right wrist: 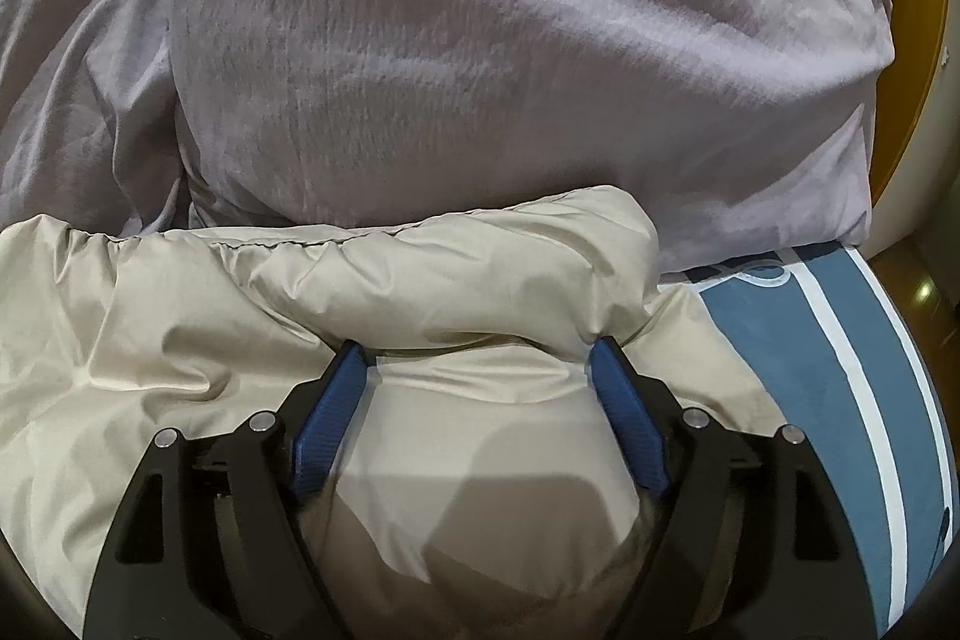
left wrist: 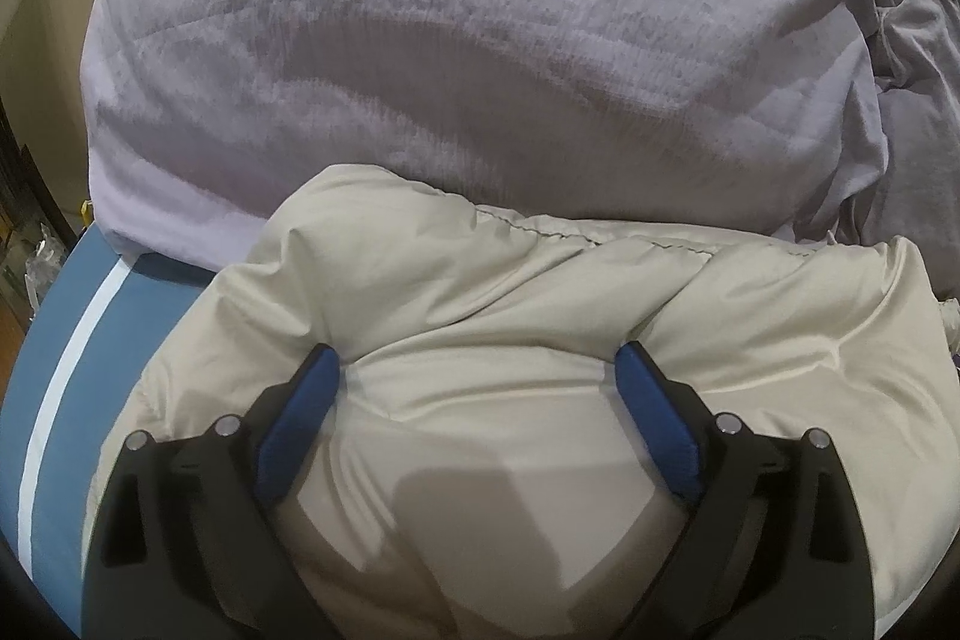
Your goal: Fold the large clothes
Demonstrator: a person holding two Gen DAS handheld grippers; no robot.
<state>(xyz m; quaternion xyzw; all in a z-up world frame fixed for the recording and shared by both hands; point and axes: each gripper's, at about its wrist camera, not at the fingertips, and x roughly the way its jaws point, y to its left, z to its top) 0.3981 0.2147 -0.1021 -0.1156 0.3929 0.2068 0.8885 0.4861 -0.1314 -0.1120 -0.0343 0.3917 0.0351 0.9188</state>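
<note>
A cream puffy jacket [left wrist: 540, 292] lies bunched on the bed, its stitched hem along the far side. My left gripper [left wrist: 477, 357] points down onto its left part with the jaws wide apart. A soft bulge of the jacket fills the space between the blue pads [left wrist: 300, 424], which do not pinch it. In the right wrist view the same jacket [right wrist: 420, 268] spreads to the left. My right gripper [right wrist: 478, 352] stands open over its right end. A rounded fold of the jacket sits between its blue pads [right wrist: 630, 418], loose rather than squeezed.
A lavender pillow [left wrist: 480, 40] [right wrist: 510, 40] lies just beyond the jacket, with rumpled grey-lavender bedding [right wrist: 78, 70] beside it. The blue sheet with a white stripe [left wrist: 60, 370] [right wrist: 810, 340] shows at both bed edges. Wooden floor [right wrist: 924, 292] lies past the right edge.
</note>
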